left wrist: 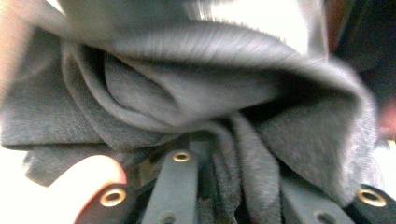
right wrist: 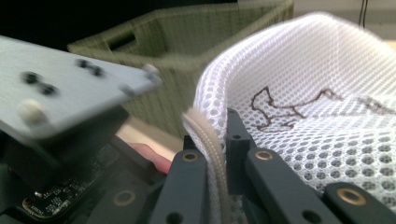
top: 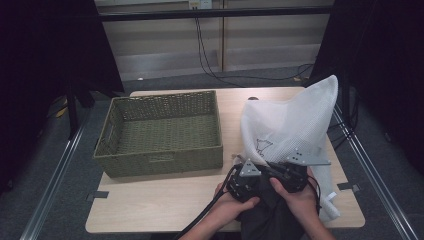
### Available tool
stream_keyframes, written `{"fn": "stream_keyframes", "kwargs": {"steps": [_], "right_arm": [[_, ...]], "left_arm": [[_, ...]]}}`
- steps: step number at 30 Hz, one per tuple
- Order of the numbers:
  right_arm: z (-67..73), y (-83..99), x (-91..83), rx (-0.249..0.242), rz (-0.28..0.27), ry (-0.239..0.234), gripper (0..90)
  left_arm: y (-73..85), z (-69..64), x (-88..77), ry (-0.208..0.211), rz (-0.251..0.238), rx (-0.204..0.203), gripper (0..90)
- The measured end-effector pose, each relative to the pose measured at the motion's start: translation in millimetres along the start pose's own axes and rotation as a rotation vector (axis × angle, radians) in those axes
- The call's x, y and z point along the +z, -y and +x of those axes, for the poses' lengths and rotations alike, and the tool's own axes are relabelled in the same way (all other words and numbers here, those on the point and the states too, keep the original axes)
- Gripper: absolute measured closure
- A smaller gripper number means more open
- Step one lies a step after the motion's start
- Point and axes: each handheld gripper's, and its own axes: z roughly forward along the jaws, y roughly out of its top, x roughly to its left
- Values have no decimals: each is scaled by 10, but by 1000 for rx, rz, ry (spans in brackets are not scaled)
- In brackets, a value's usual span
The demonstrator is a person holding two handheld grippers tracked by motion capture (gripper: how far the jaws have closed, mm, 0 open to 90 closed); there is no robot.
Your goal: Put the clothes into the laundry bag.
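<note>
Two grippers work close together at the table's five o'clock edge. Left gripper (top: 248,181) is clamped on a bunched dark grey garment (left wrist: 201,107); right gripper (top: 295,172) is clamped on the corded rim of a white mesh laundry bag (top: 290,120). At nine o'clock sits a woven basket (top: 160,160).

Crumpled dark grey garment (top: 265,205) beside upright white mesh bag (top: 290,120).

No words or numbers can be read. The white mesh bag (right wrist: 327,84) bears a dark outline drawing, no lettering.
</note>
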Motion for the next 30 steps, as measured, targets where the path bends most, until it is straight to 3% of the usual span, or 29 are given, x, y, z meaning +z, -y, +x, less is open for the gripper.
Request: {"fn": "stream_keyframes", "kwargs": {"steps": [2,4,5,6,8,11,13,14,17,18,19,21,24,27,29,30], "right_arm": [[-4,-87,-117,28,-56,-24,886],[-16,-127,-189,47,-86,-49,886],[-20,-125,-203,42,-78,-55,886],[-21,-107,-195,35,-57,-51,886],[-40,-50,-157,22,-20,-26,887],[-117,28,-119,50,0,9,887],[-164,34,-129,59,-7,24,886],[-178,36,-133,57,-7,31,885],[-204,51,-125,54,-1,39,883],[-197,55,-111,54,-1,44,882],[-193,62,-98,50,5,45,882],[-189,73,-69,52,8,44,883],[-170,92,-18,49,20,51,883],[-146,105,8,43,31,47,883],[-142,109,11,44,36,33,881],[-141,109,10,38,41,27,881]], "left_arm": [[-40,-39,-38,-47,-111,-11,827],[-52,2,-14,-105,-152,-87,824],[-44,40,43,-123,-133,-140,821],[-30,74,99,-138,-93,-158,816],[67,141,262,-160,18,-139,792],[111,142,189,-128,23,-97,688],[108,125,74,-109,41,-61,507],[117,116,-17,-84,23,-46,431],[132,134,-245,2,-8,-85,240],[141,120,-289,1,-5,-88,166],[147,103,-303,-2,9,-85,99],[171,51,-255,28,54,-70,42],[198,-52,-76,-20,121,-28,24],[234,-35,179,-74,215,-49,52],[252,-8,243,-147,209,-53,176],[246,7,235,-133,169,-60,284]]}}
